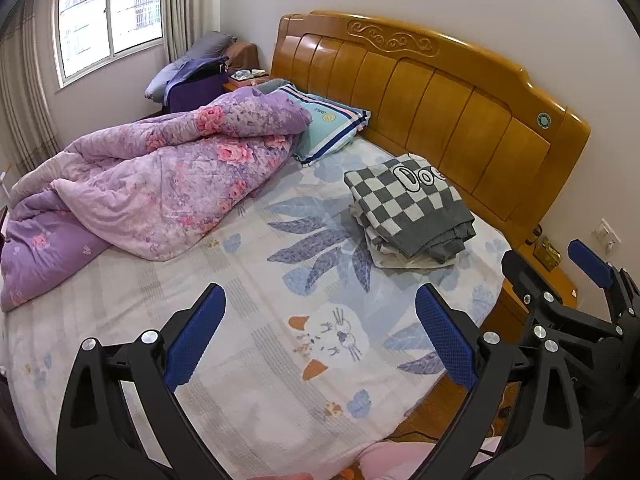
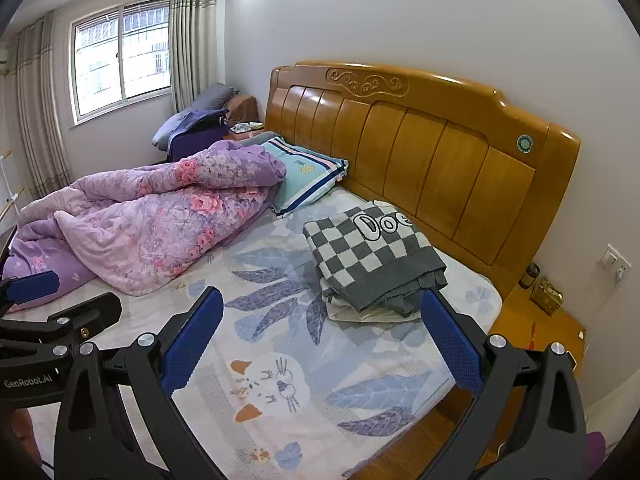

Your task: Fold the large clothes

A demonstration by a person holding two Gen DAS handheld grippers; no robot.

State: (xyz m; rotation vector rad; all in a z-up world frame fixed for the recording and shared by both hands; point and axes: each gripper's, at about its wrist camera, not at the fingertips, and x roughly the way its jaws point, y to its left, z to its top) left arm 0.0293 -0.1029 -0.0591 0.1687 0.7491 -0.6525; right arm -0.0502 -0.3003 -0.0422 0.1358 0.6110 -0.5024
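A folded grey-and-white checkered garment [image 1: 412, 204] lies on top of a folded pale garment [image 1: 394, 254] on the bed, near the wooden headboard. It also shows in the right wrist view [image 2: 370, 258]. My left gripper [image 1: 320, 340] is open and empty above the leaf-print sheet [image 1: 280, 280], short of the stack. My right gripper [image 2: 320, 344] is open and empty, also short of the stack. Each gripper shows at the edge of the other's view.
A crumpled purple floral quilt [image 1: 160, 184] covers the left half of the bed. A striped pillow [image 1: 328, 124] lies by the headboard [image 1: 440, 92]. A nightstand [image 2: 536, 320] with small items stands at the right. The window [image 1: 108, 16] is at the far left.
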